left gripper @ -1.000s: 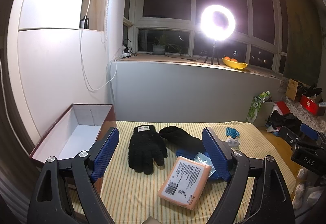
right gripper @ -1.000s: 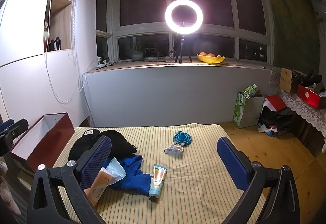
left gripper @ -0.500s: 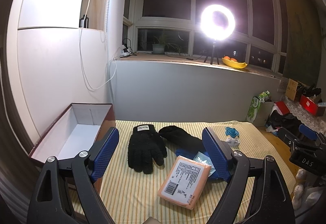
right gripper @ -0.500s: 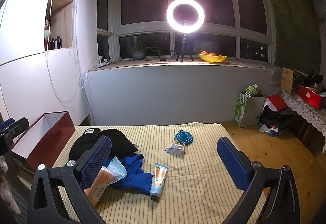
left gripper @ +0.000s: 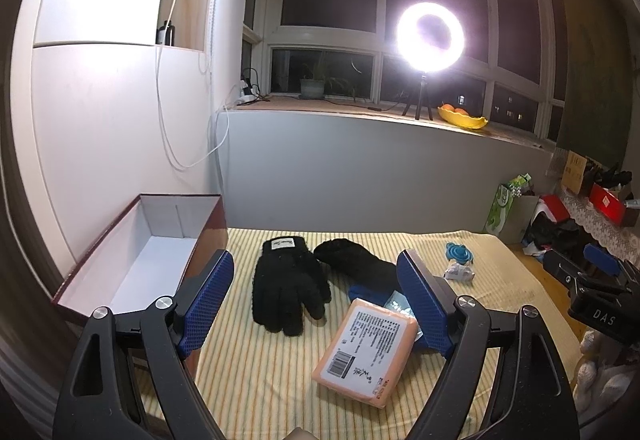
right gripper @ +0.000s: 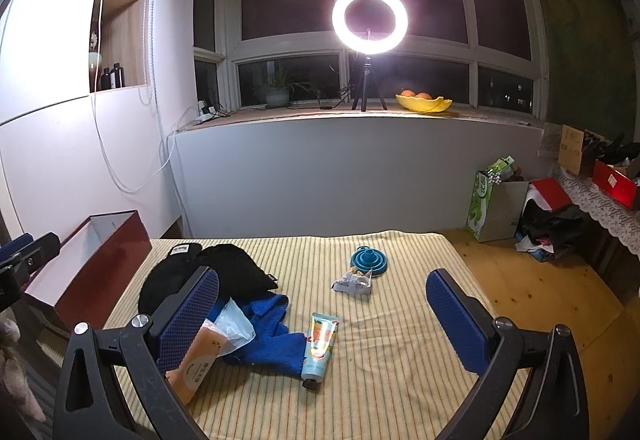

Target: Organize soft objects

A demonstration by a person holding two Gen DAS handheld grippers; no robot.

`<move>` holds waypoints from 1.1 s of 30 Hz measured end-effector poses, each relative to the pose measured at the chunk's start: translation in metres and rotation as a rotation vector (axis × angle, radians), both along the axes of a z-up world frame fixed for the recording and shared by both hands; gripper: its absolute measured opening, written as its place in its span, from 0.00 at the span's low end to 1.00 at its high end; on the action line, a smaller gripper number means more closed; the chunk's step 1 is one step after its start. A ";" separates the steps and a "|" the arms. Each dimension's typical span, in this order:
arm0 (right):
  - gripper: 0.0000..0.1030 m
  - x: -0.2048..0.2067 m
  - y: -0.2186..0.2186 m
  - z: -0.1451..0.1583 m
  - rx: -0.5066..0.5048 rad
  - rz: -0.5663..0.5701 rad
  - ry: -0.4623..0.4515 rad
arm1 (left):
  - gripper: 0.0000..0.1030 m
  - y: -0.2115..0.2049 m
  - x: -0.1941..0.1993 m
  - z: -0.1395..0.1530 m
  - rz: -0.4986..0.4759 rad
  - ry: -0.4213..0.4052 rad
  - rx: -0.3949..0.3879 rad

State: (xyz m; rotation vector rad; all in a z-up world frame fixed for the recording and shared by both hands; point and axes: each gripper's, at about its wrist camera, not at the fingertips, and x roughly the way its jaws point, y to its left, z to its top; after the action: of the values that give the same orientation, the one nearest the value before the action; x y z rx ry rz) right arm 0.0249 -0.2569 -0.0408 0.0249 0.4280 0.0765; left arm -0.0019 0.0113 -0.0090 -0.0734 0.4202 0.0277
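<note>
A black knit glove (left gripper: 288,286) lies flat on the striped yellow mat (left gripper: 256,372), with a second black glove (left gripper: 356,264) beside it. A blue cloth (right gripper: 272,336) lies partly under an orange packet (left gripper: 366,350) and a clear plastic bag (right gripper: 236,324). My left gripper (left gripper: 320,300) is open and empty, held above the gloves. My right gripper (right gripper: 324,314) is open and empty, above the blue cloth and a hand cream tube (right gripper: 320,346). An open red box (left gripper: 132,260) with a white inside stands at the mat's left edge.
A blue collapsible funnel (right gripper: 368,260) and a small crumpled wrapper (right gripper: 354,282) lie at the far middle of the mat. A ring light (right gripper: 370,20) and a yellow fruit bowl (right gripper: 424,102) stand on the windowsill. Bags and clutter (right gripper: 520,208) sit on the floor at right.
Both views have shifted very slightly. No object on the mat has moved, and both grippers stay open.
</note>
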 end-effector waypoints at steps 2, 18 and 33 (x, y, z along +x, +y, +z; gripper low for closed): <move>1.00 0.001 0.001 -0.001 0.000 0.010 0.009 | 0.81 0.004 0.002 -0.004 0.000 0.007 -0.008; 1.00 0.031 0.019 -0.038 0.089 0.258 0.186 | 0.81 0.032 0.006 -0.067 -0.015 0.207 -0.083; 0.84 0.092 0.078 -0.061 0.037 0.548 0.407 | 0.80 0.009 0.002 -0.123 -0.159 0.410 -0.250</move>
State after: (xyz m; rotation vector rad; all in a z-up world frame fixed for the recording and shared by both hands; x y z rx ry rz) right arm 0.1168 -0.1791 -0.1020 -0.0419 0.8320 0.6267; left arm 0.0001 0.0205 -0.1317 -0.2834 0.8369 -0.1697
